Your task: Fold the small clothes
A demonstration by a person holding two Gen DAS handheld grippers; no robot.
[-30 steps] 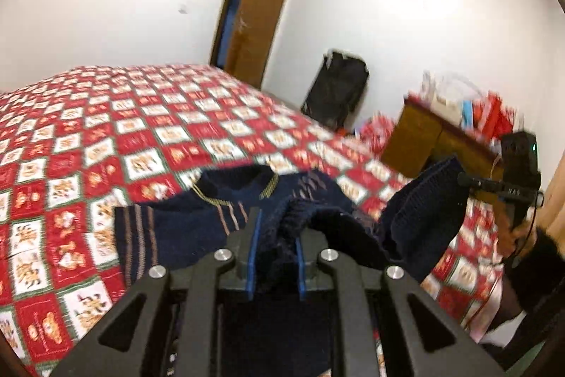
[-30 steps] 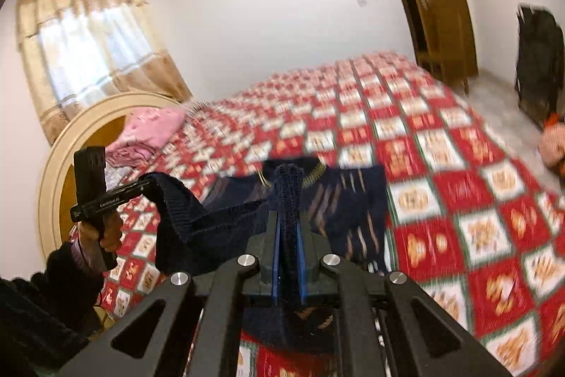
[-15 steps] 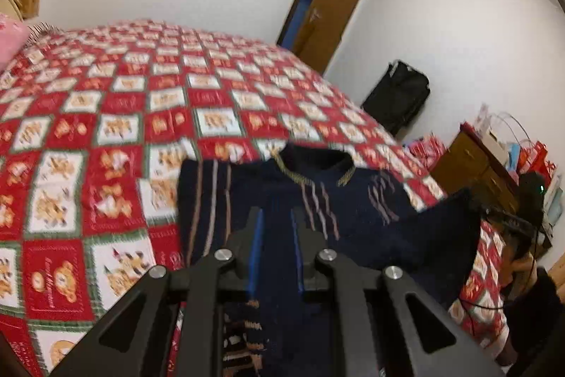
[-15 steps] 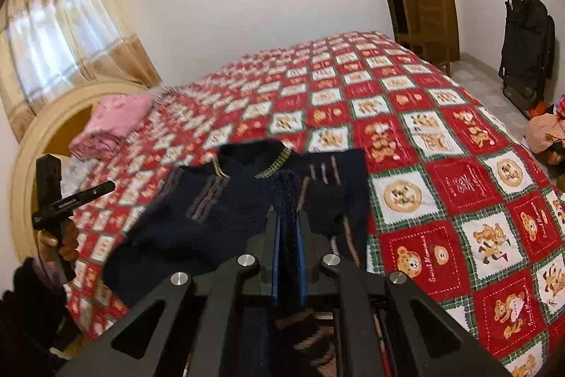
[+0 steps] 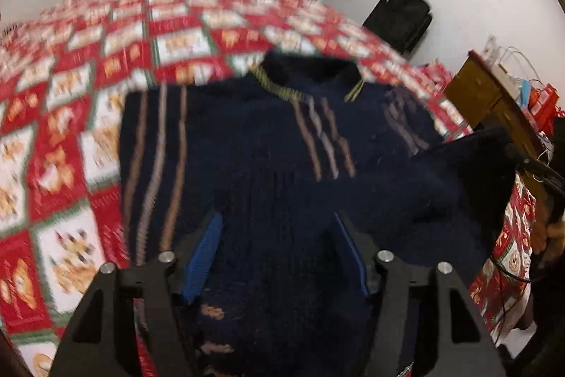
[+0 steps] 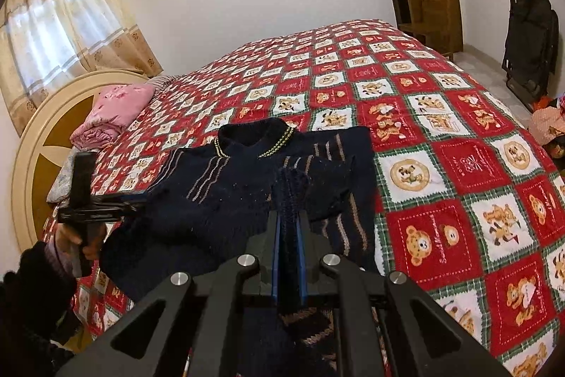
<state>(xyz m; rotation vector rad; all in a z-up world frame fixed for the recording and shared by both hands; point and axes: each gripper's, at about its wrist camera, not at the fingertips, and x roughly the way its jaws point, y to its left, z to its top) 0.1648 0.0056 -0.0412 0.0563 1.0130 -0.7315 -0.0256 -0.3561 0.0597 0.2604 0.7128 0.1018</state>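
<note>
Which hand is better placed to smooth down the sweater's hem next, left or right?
Left, probably. The left gripper has just been opening, its pads spread apart over the navy sweater. The right gripper is shut on a fold of knit, so it is occupied.

The left tool (image 5: 279,257) points steeply down over the navy sweater (image 5: 254,165), its blue-lined jaws standing apart; they have just been opening, and the knit lies between them without either pad pressing on it. From the right wrist view this tool (image 6: 141,198) shows at the sweater's left edge, gripped by a hand (image 6: 81,235) in a dark sleeve. The right tool (image 6: 289,232) slants down at the sweater's near hem, jaws closed tight on a raised fold of the knit.
</note>
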